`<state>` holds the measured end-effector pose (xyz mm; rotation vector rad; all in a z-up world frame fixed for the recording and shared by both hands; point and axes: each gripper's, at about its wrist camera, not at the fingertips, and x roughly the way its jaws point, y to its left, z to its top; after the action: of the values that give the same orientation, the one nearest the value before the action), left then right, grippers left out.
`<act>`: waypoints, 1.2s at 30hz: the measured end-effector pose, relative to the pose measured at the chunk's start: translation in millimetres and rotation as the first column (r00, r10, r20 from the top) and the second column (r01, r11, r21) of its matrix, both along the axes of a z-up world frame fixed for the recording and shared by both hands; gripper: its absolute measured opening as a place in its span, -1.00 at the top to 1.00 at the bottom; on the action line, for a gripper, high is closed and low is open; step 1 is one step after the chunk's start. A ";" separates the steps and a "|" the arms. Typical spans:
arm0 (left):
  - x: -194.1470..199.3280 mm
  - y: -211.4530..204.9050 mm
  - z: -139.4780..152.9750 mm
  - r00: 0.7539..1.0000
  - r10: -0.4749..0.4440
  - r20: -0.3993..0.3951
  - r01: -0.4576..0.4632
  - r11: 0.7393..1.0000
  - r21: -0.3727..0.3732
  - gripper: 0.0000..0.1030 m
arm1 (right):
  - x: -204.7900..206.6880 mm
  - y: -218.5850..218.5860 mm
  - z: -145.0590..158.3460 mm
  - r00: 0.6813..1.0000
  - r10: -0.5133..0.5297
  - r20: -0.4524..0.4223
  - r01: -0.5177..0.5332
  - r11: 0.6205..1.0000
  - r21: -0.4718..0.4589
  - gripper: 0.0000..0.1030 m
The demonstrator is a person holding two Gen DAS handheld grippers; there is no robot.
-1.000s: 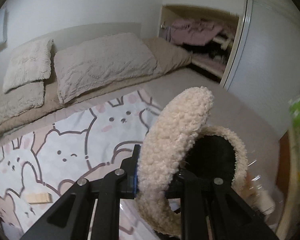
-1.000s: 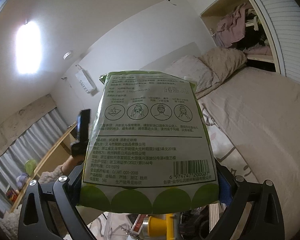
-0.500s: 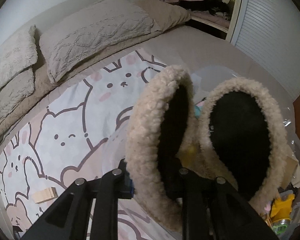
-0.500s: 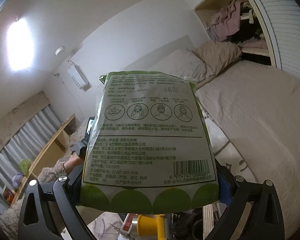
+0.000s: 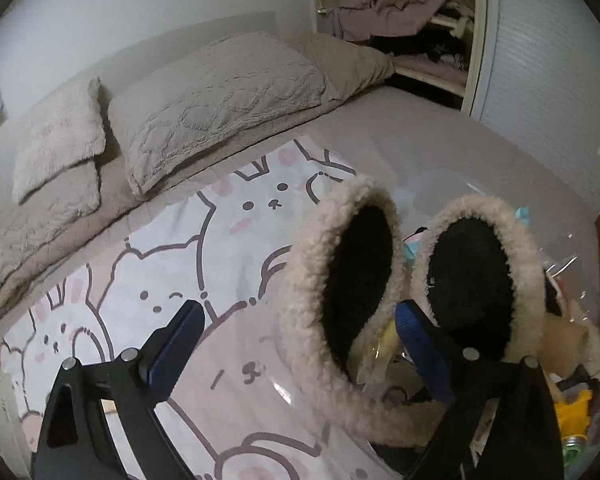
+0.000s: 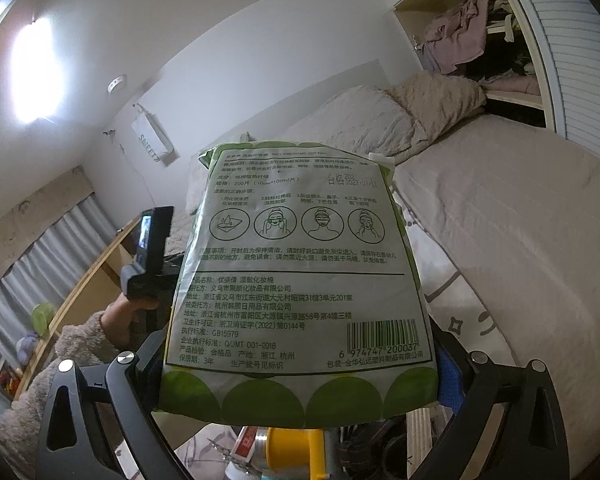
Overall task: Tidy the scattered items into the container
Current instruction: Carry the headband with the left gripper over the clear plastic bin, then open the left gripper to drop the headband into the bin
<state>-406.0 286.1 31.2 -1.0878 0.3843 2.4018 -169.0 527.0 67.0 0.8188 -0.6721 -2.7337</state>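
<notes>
Your left gripper [image 5: 300,324] has its jaws wide apart, and the fluffy earmuffs [image 5: 412,280] sit between and past them, not clamped. They look released over the clear plastic container [image 5: 572,264] at the right edge of the bed [image 5: 440,132], though you can't confirm from the left wrist view whether they rest on the clutter inside or are only propped on the rim. Step in hand, as a judgement: drop-off of the earmuffs is done or nearly so; back the left gripper out without snagging the fleece. Your right gripper [image 6: 300,376] is clamped on the lower part of the green cotton-pad pack [image 6: 300,280], held upright in the air above the container. The next move calls for tipping that pack down and forward into the container, clear of the earmuffs, then opening the jaws. Hidden or unclear: the pack blocks most of the right wrist view, so the right fingertips and the container rim are not visible there; only a yellow-capped tube [image 6: 292,448] and bits of clutter show under it. The container walls are transparent and hard to trace against the cartoon-animal blanket [image 5: 172,264]. No loose items on the blanket can be made out clearly.
</notes>
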 end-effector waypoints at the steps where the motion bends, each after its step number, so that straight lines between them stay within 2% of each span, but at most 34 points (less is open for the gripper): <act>1: 0.3 -5.5 1.9 1.000 0.017 -0.001 -0.016 1.000 0.009 -0.88 | 0.1 -1.1 0.2 1.000 0.001 0.000 -0.001 1.000 0.004 -0.95; 8: 10.9 -29.9 5.0 0.999 0.036 0.005 -0.036 0.999 0.028 -0.88 | -0.7 -19.6 5.4 1.000 0.026 -0.003 -0.026 0.998 0.056 -0.95; 14: 32.0 -48.6 15.9 1.000 0.028 -0.004 -0.028 0.996 0.084 -0.88 | -11.6 -38.4 16.9 0.999 0.045 0.011 -0.046 0.991 0.122 -0.95; 17: 47.3 -58.4 19.4 1.000 0.010 -0.011 -0.008 0.993 0.119 -0.88 | -25.6 -54.6 31.2 0.998 0.054 0.036 -0.061 0.966 0.250 -0.95; 20: 67.8 -70.4 20.0 1.000 -0.017 -0.022 0.020 0.988 0.154 -0.88 | -40.9 -72.0 42.8 0.997 0.033 0.067 -0.058 0.911 0.408 -0.95; 22: 82.2 -78.0 19.0 0.999 -0.034 -0.030 0.038 0.985 0.166 -0.89 | -55.0 -82.2 51.9 0.994 0.035 0.100 -0.079 0.873 0.480 -0.95; 25: 97.4 -88.7 16.8 0.997 -0.062 -0.037 0.067 0.988 0.139 -0.89 | -75.1 -95.7 63.8 0.990 0.020 0.142 -0.102 0.791 0.603 -0.95; 29: 110.5 -109.0 18.1 0.996 -0.062 -0.057 0.069 0.989 0.128 -0.89 | -103.6 -115.4 72.3 0.974 -0.020 0.228 -0.160 0.655 0.739 -0.95; 32: 119.3 -129.2 18.5 0.997 -0.057 -0.057 0.065 0.987 0.150 -0.89 | -118.7 -135.6 65.2 0.951 -0.062 0.303 -0.232 0.504 0.832 -0.95; 36: 130.1 -147.3 16.1 0.996 -0.052 -0.068 0.061 0.987 0.146 -0.89 | -136.7 -157.8 46.8 0.912 -0.170 0.374 -0.323 0.263 0.909 -0.95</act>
<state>-275.9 138.9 47.3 -0.9239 0.2496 2.3778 -305.6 369.2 113.8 1.5894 1.2602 -2.6255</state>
